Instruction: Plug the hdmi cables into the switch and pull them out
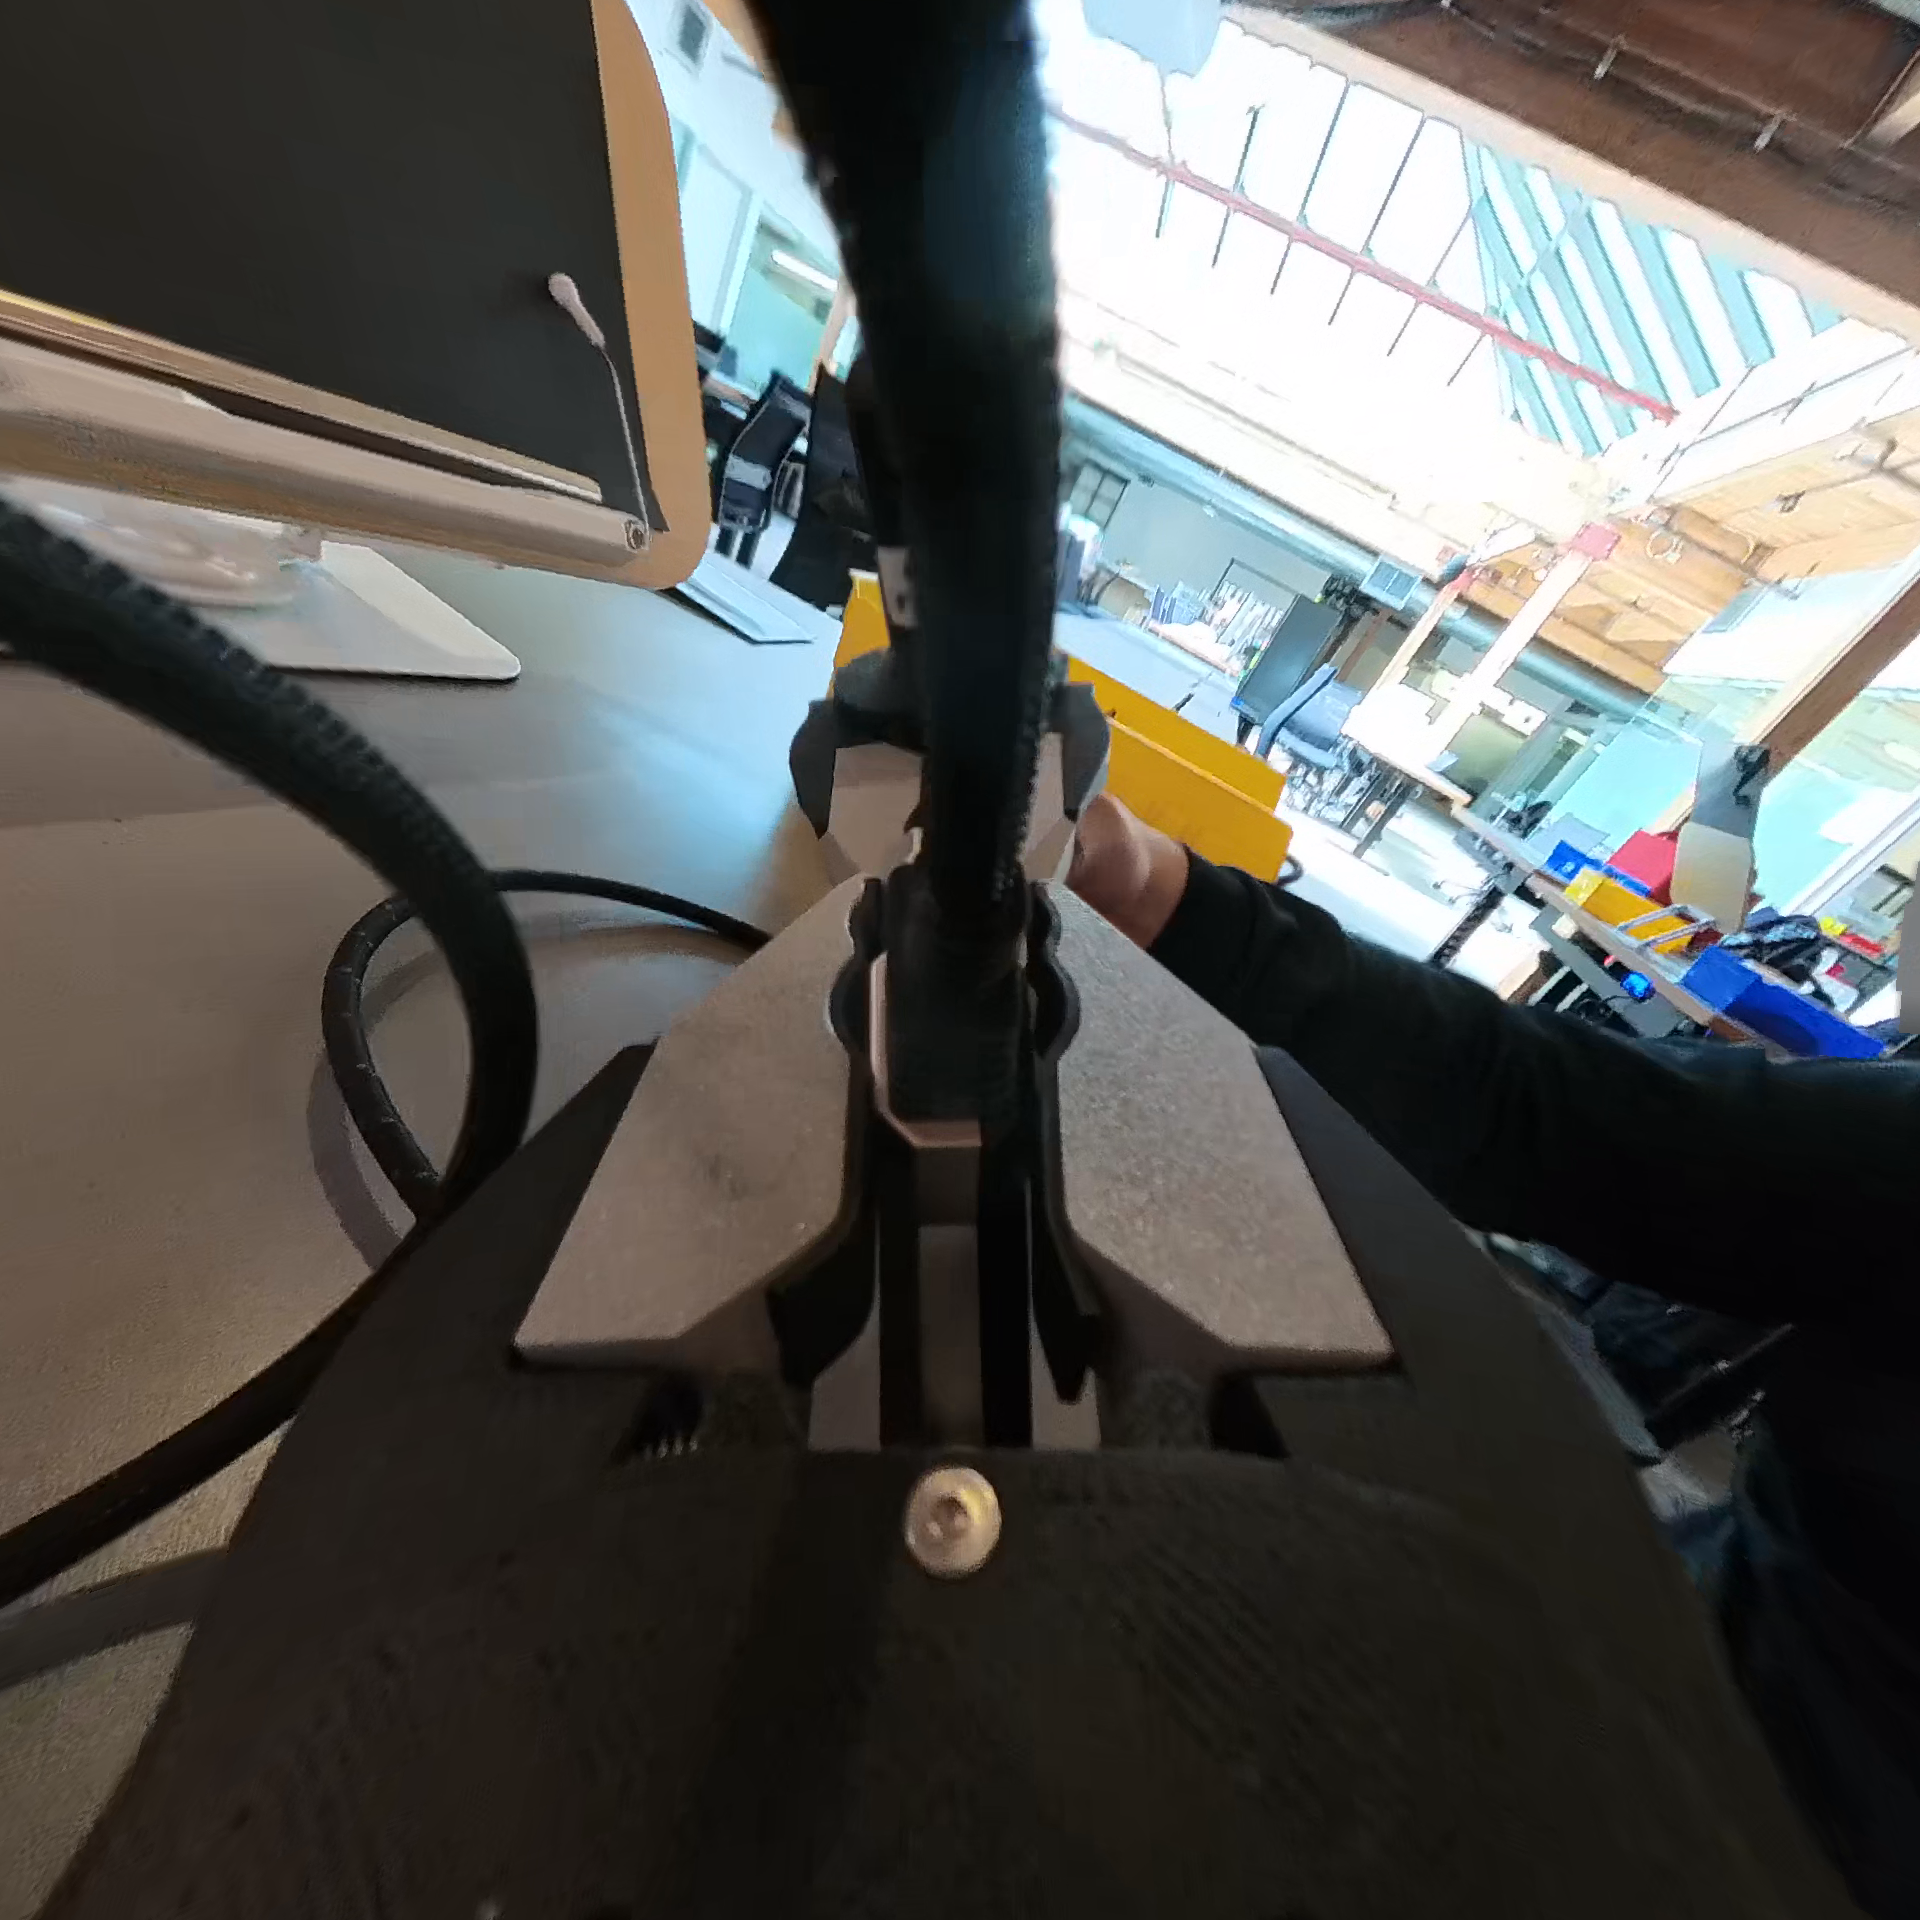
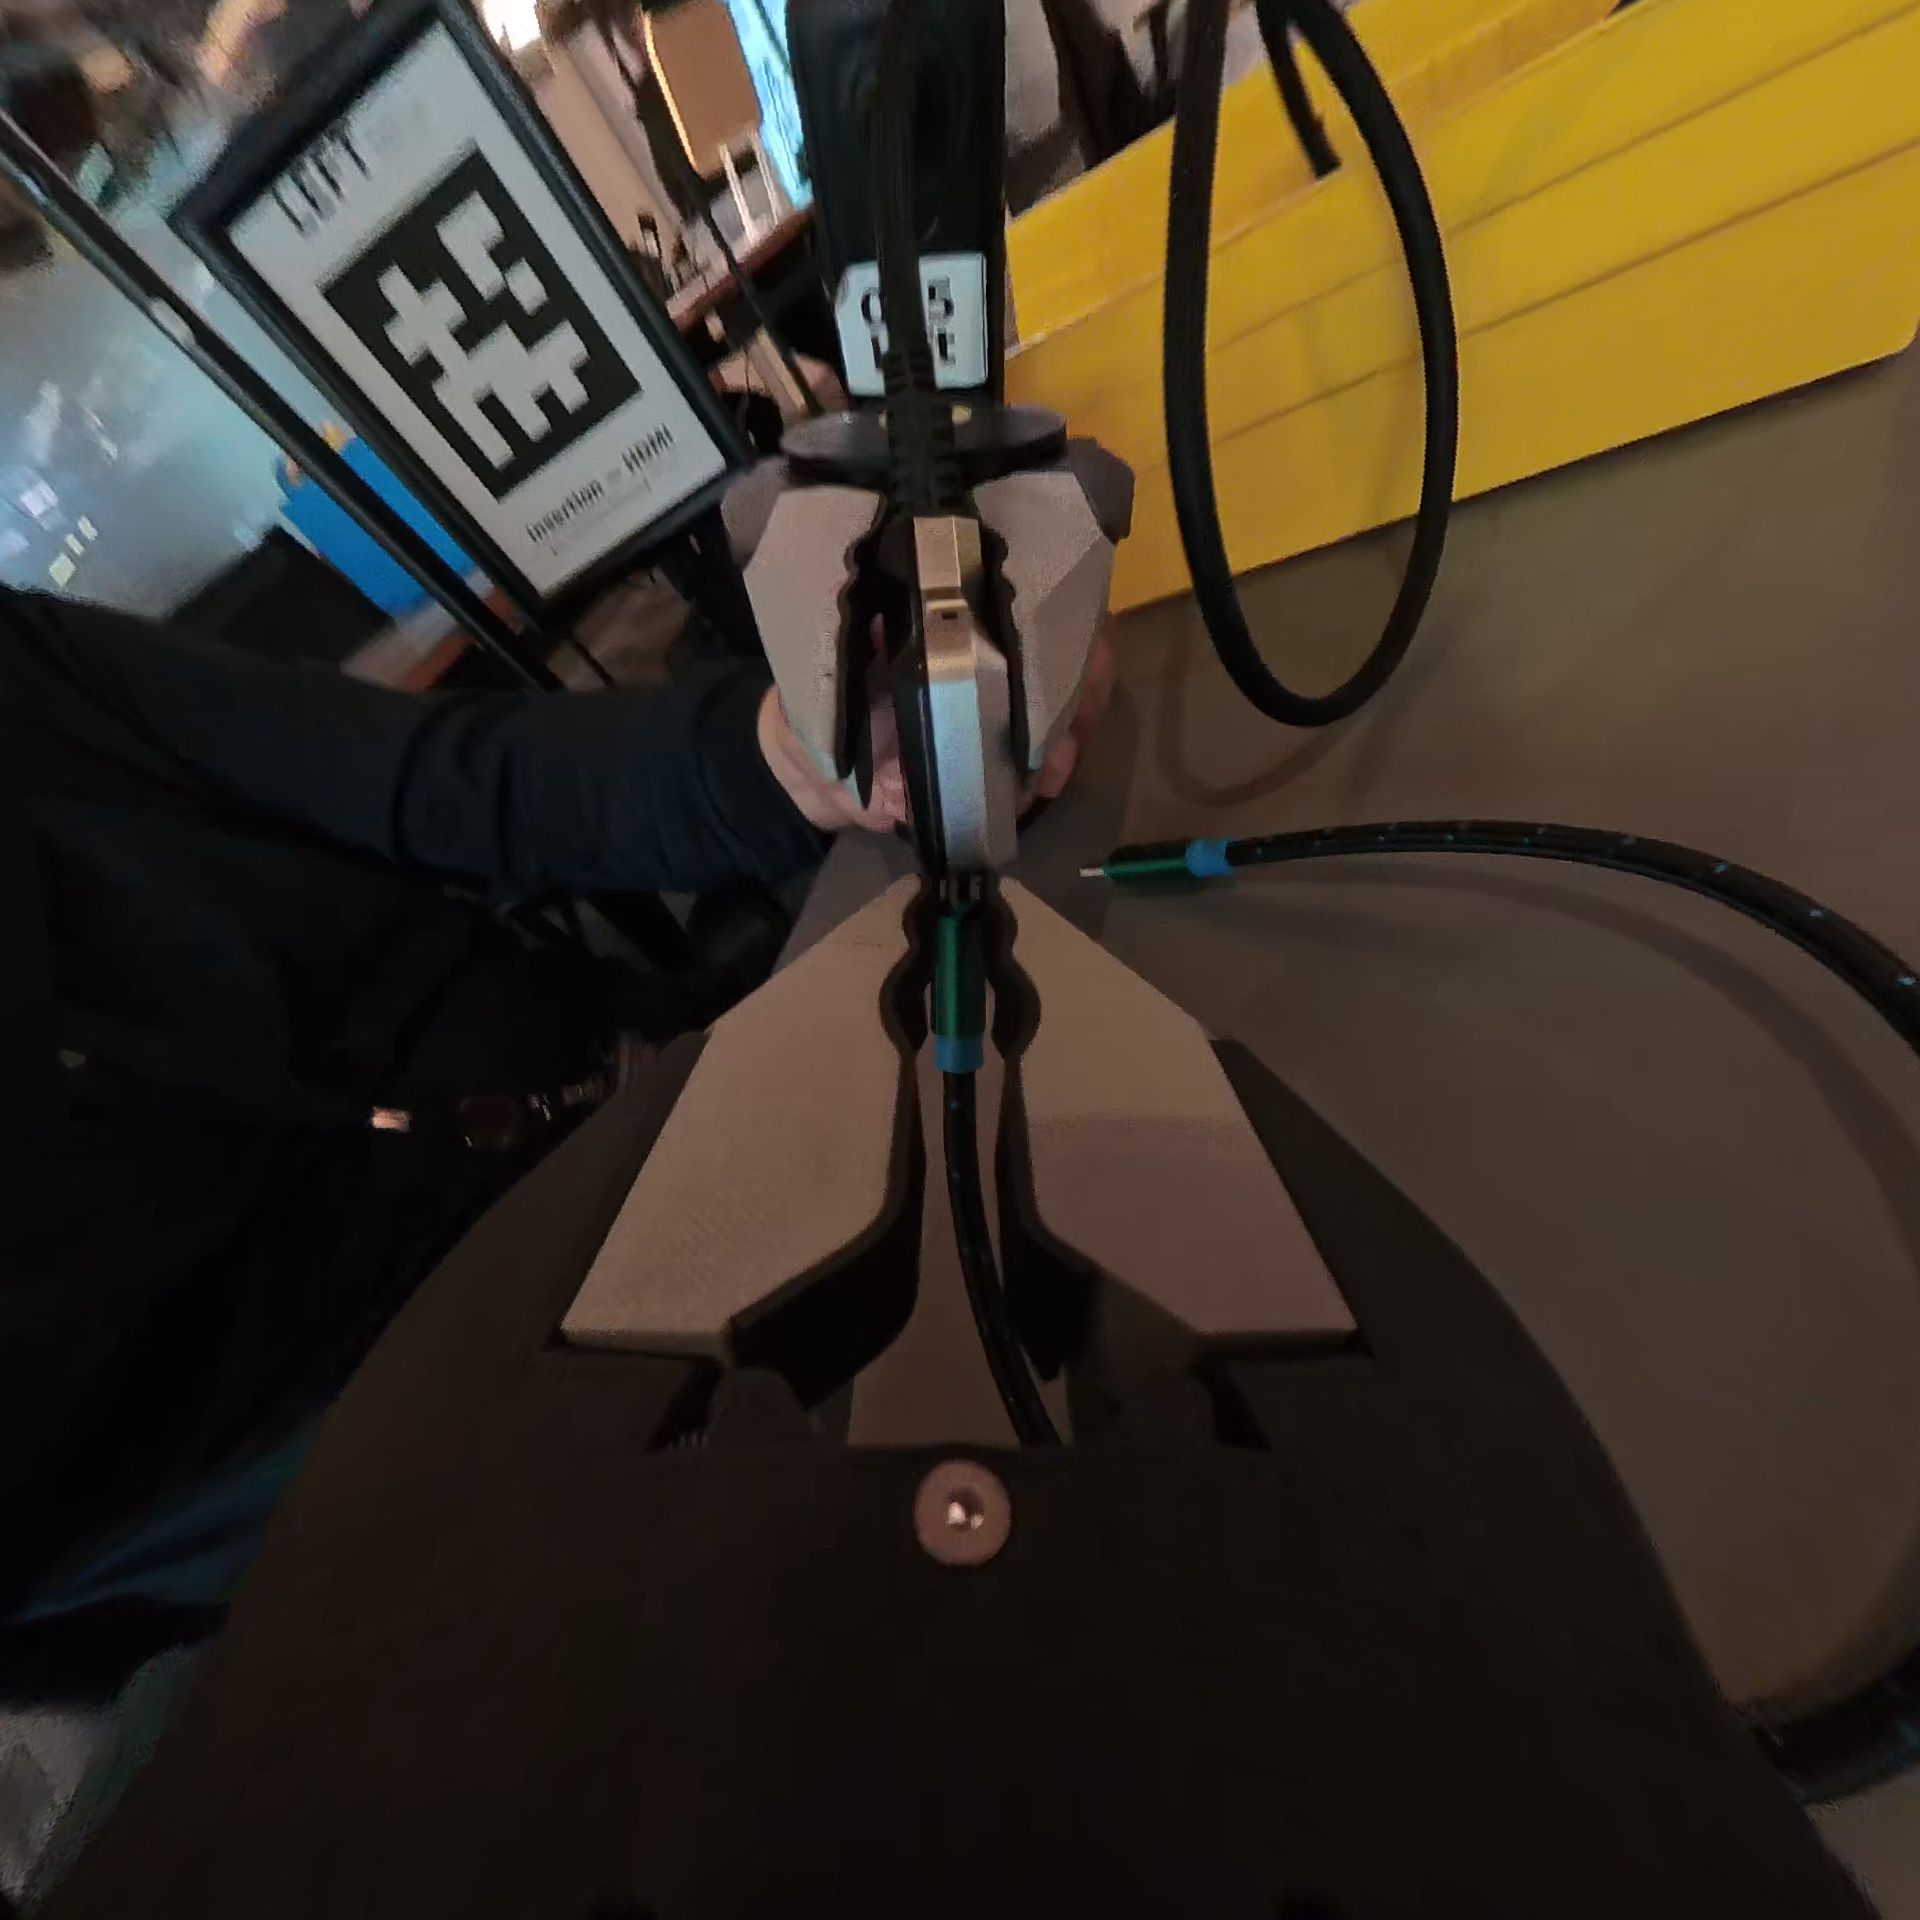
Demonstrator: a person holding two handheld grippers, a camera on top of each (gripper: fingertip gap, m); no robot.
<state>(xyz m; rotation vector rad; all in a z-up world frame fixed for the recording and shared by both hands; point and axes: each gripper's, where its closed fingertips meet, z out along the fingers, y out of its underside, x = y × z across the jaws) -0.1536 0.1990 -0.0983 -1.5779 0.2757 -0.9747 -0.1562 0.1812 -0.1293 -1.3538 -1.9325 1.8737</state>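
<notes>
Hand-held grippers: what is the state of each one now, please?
Left hand-held gripper: closed, holding the silver switch.
Right hand-held gripper: closed, holding the green HDMI plug at the switch.

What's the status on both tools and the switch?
Left tool shut on switch, held off the table. Right tool shut on green plug, tip at switch port, seating unclear. Spare cable lying on table, clear.

We count two hand-held grippers: the left hand-held gripper [image 1: 948,997] and the right hand-held gripper [image 2: 961,935]. We see one silver switch [image 2: 961,727], at twelve o'clock in the right wrist view. We count two green-and-blue HDMI plugs there: one at centre [image 2: 953,992], one loose at three o'clock [image 2: 1164,862]. One yellow bin [image 2: 1507,312] sits at one o'clock.
</notes>
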